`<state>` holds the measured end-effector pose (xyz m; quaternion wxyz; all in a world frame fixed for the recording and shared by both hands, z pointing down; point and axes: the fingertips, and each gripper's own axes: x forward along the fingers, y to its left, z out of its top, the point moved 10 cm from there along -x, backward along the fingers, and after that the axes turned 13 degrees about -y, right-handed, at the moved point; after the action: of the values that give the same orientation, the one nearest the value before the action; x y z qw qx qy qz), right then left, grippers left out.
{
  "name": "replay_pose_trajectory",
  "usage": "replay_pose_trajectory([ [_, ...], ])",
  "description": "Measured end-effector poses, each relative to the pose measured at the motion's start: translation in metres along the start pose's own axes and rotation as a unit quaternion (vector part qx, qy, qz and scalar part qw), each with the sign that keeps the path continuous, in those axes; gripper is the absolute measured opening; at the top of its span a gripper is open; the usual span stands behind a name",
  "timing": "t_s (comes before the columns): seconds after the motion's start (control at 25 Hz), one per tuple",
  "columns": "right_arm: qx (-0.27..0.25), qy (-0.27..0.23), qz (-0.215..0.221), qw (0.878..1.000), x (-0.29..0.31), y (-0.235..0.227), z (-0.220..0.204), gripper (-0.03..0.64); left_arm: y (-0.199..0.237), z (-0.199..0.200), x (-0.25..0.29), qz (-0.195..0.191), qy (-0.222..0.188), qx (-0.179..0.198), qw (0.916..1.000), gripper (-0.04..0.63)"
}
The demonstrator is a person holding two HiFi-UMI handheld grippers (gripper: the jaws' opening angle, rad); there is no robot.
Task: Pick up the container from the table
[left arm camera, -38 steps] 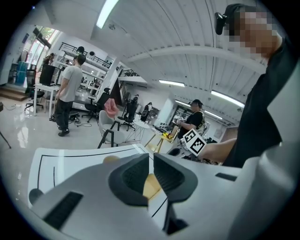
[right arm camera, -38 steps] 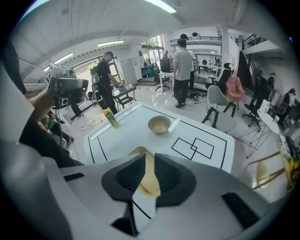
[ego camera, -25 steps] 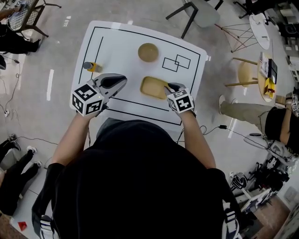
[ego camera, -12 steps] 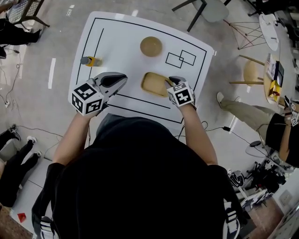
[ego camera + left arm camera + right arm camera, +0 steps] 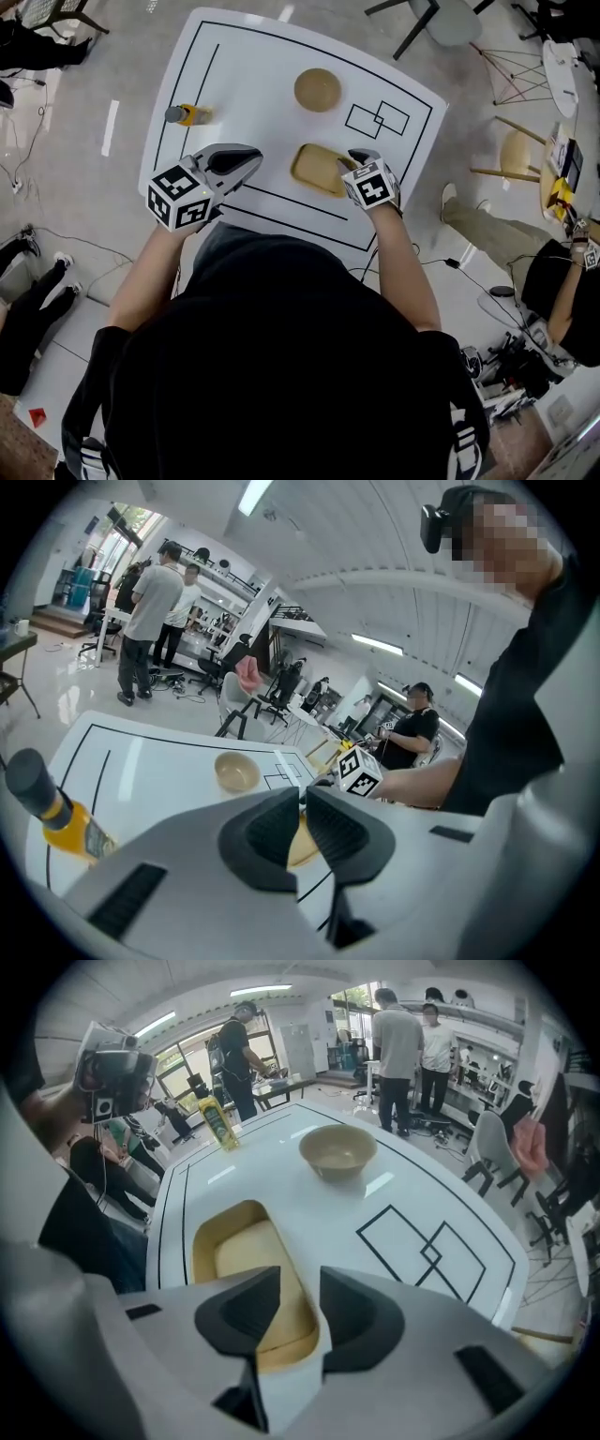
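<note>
Two grippers: both are low over the near side of the table [image 5: 253,84]. The right gripper [image 5: 300,1281] is at the container [image 5: 246,1255]. The left gripper [image 5: 303,806] is off to the container's left and clear of it.
Right claw: points steeply down at the container's near right corner. Its jaws have just been opening and now stand wide, released. The container's right-hand wall lies in the gap, and neither pad appears to press on it.
Left claw: aimed at a shallow angle across the table toward the container. Its jaws are drawn together to a thin slit and clench nothing.
Container: a shallow tan rectangular tray, empty. It lies flat on the table inside the black outline, near the middle of the near side.
Beyond it: a round tan bowl [image 5: 317,89] sits farther back. Two overlapping drawn squares [image 5: 378,119] lie to the bowl's right. A yellow bottle [image 5: 187,114] with a dark cap stands by the left border, well apart.
Step in hand: by my reading, lining up the grasp; the container is not yet lifted.
Next move calls for: settling the right jaws deeper over the wall, closing firmly, then raising it level. A one-sided hold on a thin rim may let the tray tip.
</note>
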<state>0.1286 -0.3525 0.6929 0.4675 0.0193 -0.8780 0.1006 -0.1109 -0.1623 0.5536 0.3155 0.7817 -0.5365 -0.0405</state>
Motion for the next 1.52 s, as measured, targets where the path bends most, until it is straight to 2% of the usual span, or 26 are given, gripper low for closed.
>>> replay_pose_trajectory([
  [0.36, -0.015, 0.025, 0.021, 0.999, 0.019, -0.007, -0.008, 0.138, 0.005, -0.007, 0.002, 0.004, 0.001, -0.014, 0.9999, 0.029],
  [0.6, -0.010, 0.028, 0.024, 0.999, 0.025, -0.007, -0.014, 0.107, 0.004, -0.014, -0.001, 0.009, -0.003, -0.028, 0.9996, 0.029],
  [1.28, -0.029, 0.040, 0.018, 0.999, 0.023, 0.005, -0.014, 0.026, 0.000, -0.013, -0.006, 0.004, -0.006, -0.021, 0.9998, 0.029],
  [1.52, -0.021, 0.035, 0.021, 0.999, 0.022, 0.009, -0.015, 0.025, -0.003, -0.012, -0.009, -0.001, -0.007, -0.016, 0.9998, 0.029],
])
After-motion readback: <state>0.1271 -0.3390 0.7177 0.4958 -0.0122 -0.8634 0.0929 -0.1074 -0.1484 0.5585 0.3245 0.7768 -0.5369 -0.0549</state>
